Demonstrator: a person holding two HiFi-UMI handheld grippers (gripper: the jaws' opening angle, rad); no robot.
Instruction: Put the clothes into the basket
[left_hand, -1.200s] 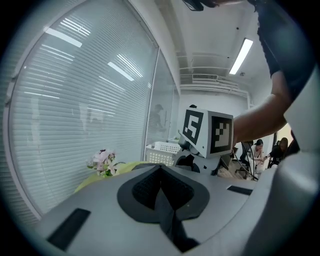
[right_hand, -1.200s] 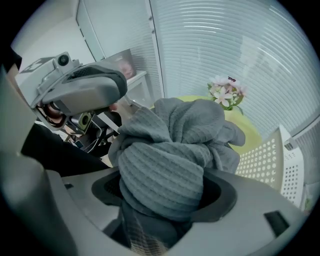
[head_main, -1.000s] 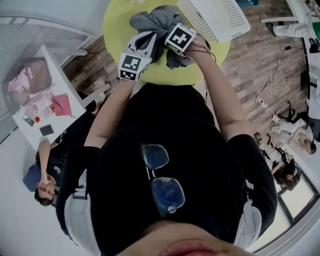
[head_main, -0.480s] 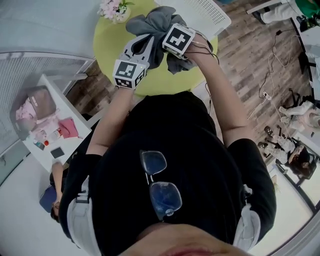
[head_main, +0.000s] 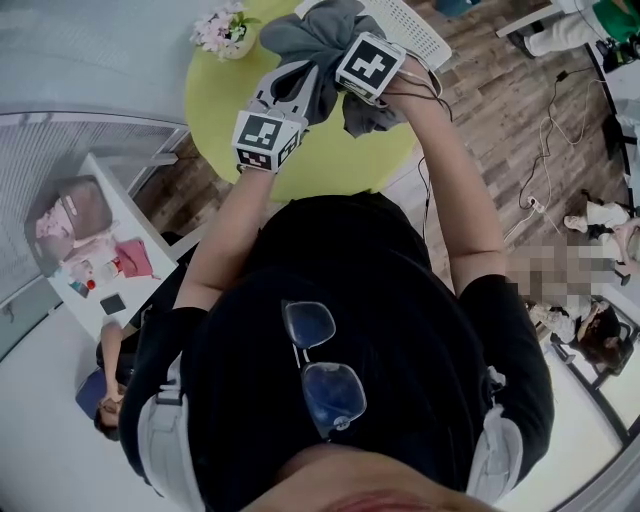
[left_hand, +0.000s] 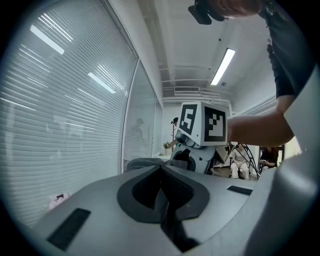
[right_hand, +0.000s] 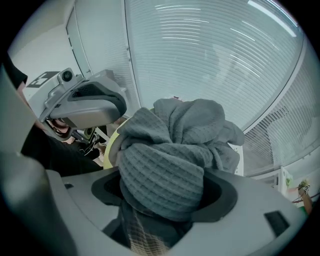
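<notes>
Round yellow-green table (head_main: 330, 160), with a white basket (head_main: 410, 30) at its far edge. Above the table, the right gripper (right_hand: 162, 200) clamps a bunched grey garment (head_main: 315, 35). The left gripper (left_hand: 165, 195), its jaws drawn together, sits just beside the same cloth.

Head view overhead — gripper views close, sharing garment (head_main: 312, 38)

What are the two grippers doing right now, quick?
Left gripper: jaws shut, seemingly pinching a bit of the cloth.
Right gripper: jaws shut on a thick bunch of cloth.
</notes>
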